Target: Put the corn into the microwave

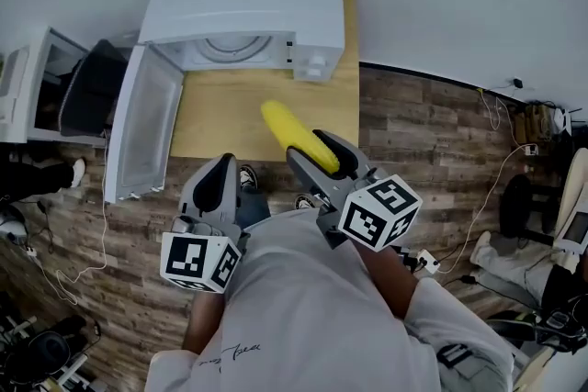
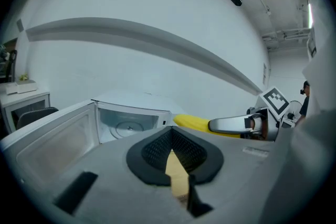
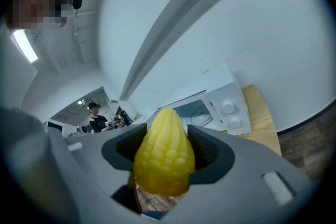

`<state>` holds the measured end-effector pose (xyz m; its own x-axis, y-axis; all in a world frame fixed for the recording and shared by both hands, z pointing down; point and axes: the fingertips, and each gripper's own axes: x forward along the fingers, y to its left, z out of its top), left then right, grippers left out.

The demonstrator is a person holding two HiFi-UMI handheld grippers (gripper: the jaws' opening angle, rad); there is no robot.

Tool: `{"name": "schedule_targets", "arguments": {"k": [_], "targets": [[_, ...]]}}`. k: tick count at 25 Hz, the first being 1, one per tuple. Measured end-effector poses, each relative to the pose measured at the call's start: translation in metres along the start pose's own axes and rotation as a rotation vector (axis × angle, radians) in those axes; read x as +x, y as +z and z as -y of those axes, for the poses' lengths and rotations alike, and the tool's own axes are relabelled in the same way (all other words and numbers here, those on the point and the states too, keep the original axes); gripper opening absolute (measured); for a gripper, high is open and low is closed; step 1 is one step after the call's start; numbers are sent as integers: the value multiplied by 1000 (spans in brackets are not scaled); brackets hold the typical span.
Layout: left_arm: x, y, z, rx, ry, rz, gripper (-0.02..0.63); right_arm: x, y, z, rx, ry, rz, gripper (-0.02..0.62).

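Observation:
A yellow corn cob (image 1: 292, 135) hangs over the wooden table (image 1: 219, 113), with my right gripper (image 1: 314, 153) shut on its near end. In the right gripper view the corn (image 3: 163, 152) fills the gap between the black pads (image 3: 206, 148) and points at the white microwave (image 3: 227, 106). The microwave (image 1: 248, 0) stands at the table's far end, its door (image 1: 142, 124) swung open to the left and its glass turntable (image 1: 234, 50) bare. My left gripper (image 1: 219, 181) hovers shut and empty near the table's front edge, left of the corn (image 2: 191, 122).
A second white appliance with a dark door (image 1: 41, 87) stands on the left. Cables (image 1: 478, 197) trail over the wood-pattern floor. A seated person's legs (image 1: 537, 266) are at the right edge, and another person (image 3: 96, 119) stands far back.

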<state>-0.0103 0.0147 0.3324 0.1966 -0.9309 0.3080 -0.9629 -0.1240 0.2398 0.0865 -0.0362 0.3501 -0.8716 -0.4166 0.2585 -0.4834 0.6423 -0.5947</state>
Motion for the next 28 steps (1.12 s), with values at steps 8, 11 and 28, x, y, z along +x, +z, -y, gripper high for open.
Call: {"name": "schedule_targets", "arguments": {"k": [8, 11, 28], "targets": [[12, 18, -48, 9, -86, -24, -11, 45, 8, -15, 27, -66, 33, 259], [15, 26, -62, 16, -118, -27, -11, 58, 9, -20, 34, -94, 47, 259], [12, 37, -129, 54, -297, -56, -11, 121, -11, -47, 38, -248, 109, 258]]}}
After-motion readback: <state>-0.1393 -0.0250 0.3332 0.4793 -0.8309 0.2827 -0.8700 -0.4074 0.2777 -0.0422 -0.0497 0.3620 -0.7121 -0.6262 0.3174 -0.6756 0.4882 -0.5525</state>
